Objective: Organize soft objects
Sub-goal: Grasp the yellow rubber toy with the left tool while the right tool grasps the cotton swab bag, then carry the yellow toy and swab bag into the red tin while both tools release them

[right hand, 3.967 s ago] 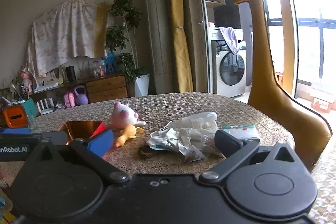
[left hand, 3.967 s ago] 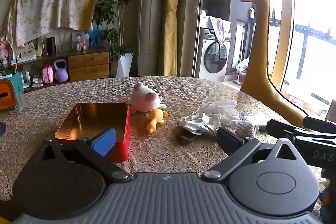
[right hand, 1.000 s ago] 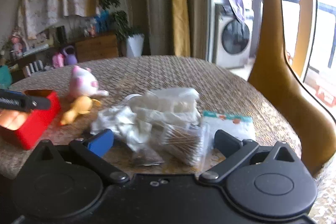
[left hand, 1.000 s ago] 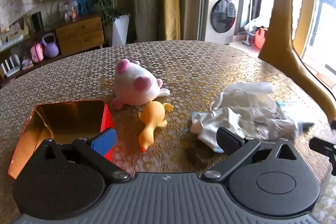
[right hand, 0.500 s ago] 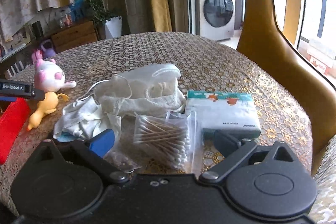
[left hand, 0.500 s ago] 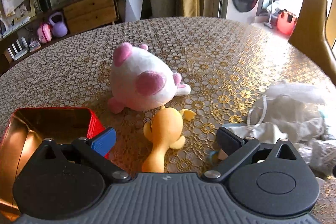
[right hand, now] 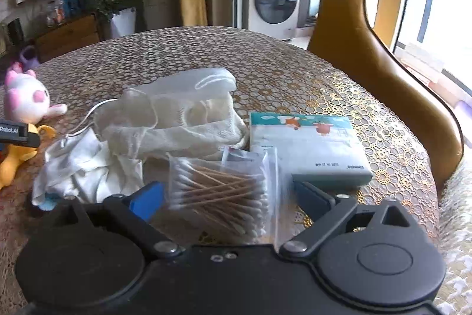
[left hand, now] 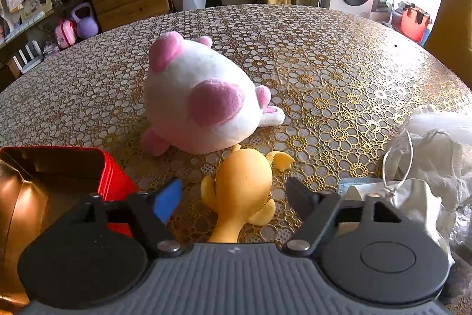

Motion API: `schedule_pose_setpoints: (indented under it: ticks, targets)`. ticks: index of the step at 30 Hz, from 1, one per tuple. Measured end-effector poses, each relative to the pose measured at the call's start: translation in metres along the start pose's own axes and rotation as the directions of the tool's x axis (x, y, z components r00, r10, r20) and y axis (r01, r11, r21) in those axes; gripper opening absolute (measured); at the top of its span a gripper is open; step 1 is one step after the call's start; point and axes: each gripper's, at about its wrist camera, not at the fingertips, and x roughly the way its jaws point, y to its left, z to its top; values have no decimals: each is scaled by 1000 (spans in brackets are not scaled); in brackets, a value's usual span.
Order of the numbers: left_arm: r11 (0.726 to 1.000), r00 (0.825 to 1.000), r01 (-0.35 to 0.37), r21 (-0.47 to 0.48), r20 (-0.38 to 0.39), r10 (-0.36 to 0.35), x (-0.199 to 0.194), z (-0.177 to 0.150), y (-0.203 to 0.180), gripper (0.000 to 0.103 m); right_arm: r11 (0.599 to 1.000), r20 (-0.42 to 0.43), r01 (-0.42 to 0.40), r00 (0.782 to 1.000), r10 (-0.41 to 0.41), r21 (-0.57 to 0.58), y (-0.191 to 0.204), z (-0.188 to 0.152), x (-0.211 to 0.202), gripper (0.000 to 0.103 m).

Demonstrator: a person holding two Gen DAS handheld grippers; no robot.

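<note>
A yellow soft duck toy (left hand: 240, 188) lies on the table between the open fingers of my left gripper (left hand: 234, 198). A white and pink plush (left hand: 200, 99) lies just beyond it. An open red tin (left hand: 59, 170) stands at the left. In the right wrist view my right gripper (right hand: 227, 194) is open around a clear bag of cotton swabs (right hand: 221, 191). White mesh bags and cloths (right hand: 165, 123) lie behind it, and a tissue pack (right hand: 306, 146) is to the right. The plush (right hand: 25, 99) and duck (right hand: 11, 158) show far left.
The round table (left hand: 324, 49) has a gold patterned cover. A mustard giraffe figure (right hand: 368, 49) stands by the table's right edge. The white cloth pile (left hand: 427, 155) lies right of the left gripper. A cabinet and a washing machine stand in the background.
Both grippers have moved forward and down. The left one has closed in on the duck. The right one has closed in on the swab bag. Both stay open.
</note>
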Motion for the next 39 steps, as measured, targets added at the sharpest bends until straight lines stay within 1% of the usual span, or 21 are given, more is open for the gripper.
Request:
schedule_pose_setpoints:
  ticks: [2, 4, 6, 9, 10, 12, 15, 17, 23, 27, 33, 39]
  targets:
    - [1000, 1000, 1, 0, -2, -1, 2, -1, 1, 74, 1000, 1, 10, 1000, -10, 5, 1, 0, 1, 92]
    - [1000, 1000, 2, 3, -4, -2, 3, -2, 0, 71, 1000, 2, 9, 1000, -9, 2, 4, 0, 2, 89]
    - [1000, 1000, 0, 5, -7, 0, 5, -3, 1, 62, 1000, 5, 13, 1000, -13, -6, 6, 0, 2, 86]
    - [1000, 1000, -1, -4, -9, 1, 6, -4, 3, 57, 1000, 10, 19, 1000, -18, -5, 7, -1, 2, 84]
    - [1000, 1000, 1, -7, -6, -1, 6, -4, 3, 56, 1000, 12, 16, 1000, -16, -6, 7, -1, 1, 81]
    - [1000, 1000, 8, -7, -2, -8, 4, -4, 3, 48, 1000, 15, 16, 1000, -16, -8, 7, -1, 1, 79]
    - [1000, 1000, 25, -20, 8, -25, 2, -5, 5, 41, 1000, 22, 11, 1000, -11, -18, 8, -1, -2, 72]
    - [999, 1000, 26, -23, 16, -26, 0, -5, 5, 37, 1000, 27, 11, 1000, -11, -23, 8, -1, -4, 71]
    - [999, 999, 40, -24, 26, -40, -6, -6, 7, 34, 1000, 53, 11, 999, -10, -15, 8, -2, -12, 70]
    - [997, 997, 69, -31, 36, -68, -18, -7, 8, 34, 1000, 82, 2, 997, 0, -28, 9, 0, -26, 70]
    - [993, 993, 115, -39, 45, -113, -39, -10, 15, 34, 997, 127, -39, 991, 46, -61, 11, 6, -57, 70]
    - [985, 987, 160, -70, 37, -158, -68, -12, 33, 34, 991, 165, -97, 980, 111, -90, 18, 15, -88, 70]
